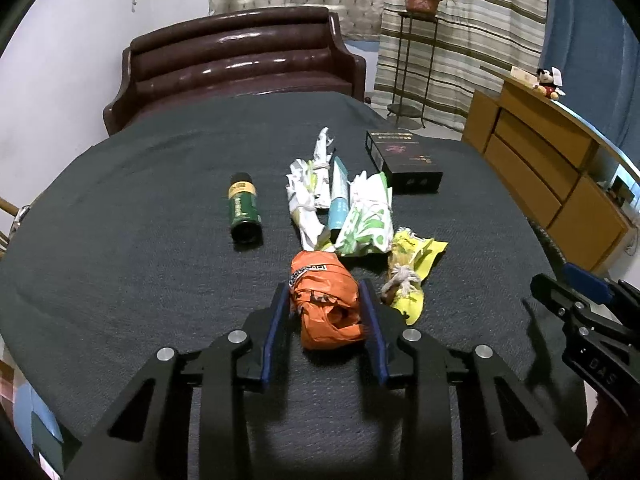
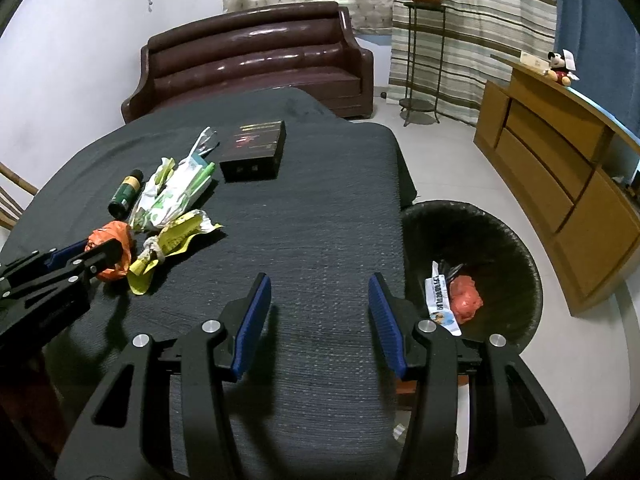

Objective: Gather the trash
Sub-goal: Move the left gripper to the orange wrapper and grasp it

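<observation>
The left gripper [image 1: 325, 300] is closing its blue pads on the crumpled orange wrapper [image 1: 326, 300], one pad sitting against each side, so the jaws are standing narrow with the wrapper pinched between them on the dark tablecloth [image 1: 140, 280]. Out to the left of that wrapper a green spray can [image 1: 243, 210] is lying on its side with bare cloth all around it. Just beyond the gripped wrapper a heap of white-and-green bags [image 1: 360, 216] and a pale blue tube [image 1: 339, 200] are lying bunched together, touching one another. Right of the gripper a yellow wrapper [image 1: 412, 272] tied with white string is lying just beside the right-hand pad. Further back a black box [image 1: 404, 160] is sitting flat near the far right edge of the table.

The right gripper [image 2: 318, 312] is hovering over an open stretch of cloth, its jaws standing partly apart with nothing between them. To its left in the right wrist view the trash pile is lying near the table's left side; the middle and right of the cloth are lying bare up to the edge. Beyond that right edge, on the pale floor, a dark woven basket [image 2: 512, 248] is standing close against the table, holding a red crumpled bag [image 2: 466, 298] and a white printed packet [image 2: 440, 304]. A wooden cabinet [image 2: 560, 184] is standing further right, well apart from the basket.
</observation>
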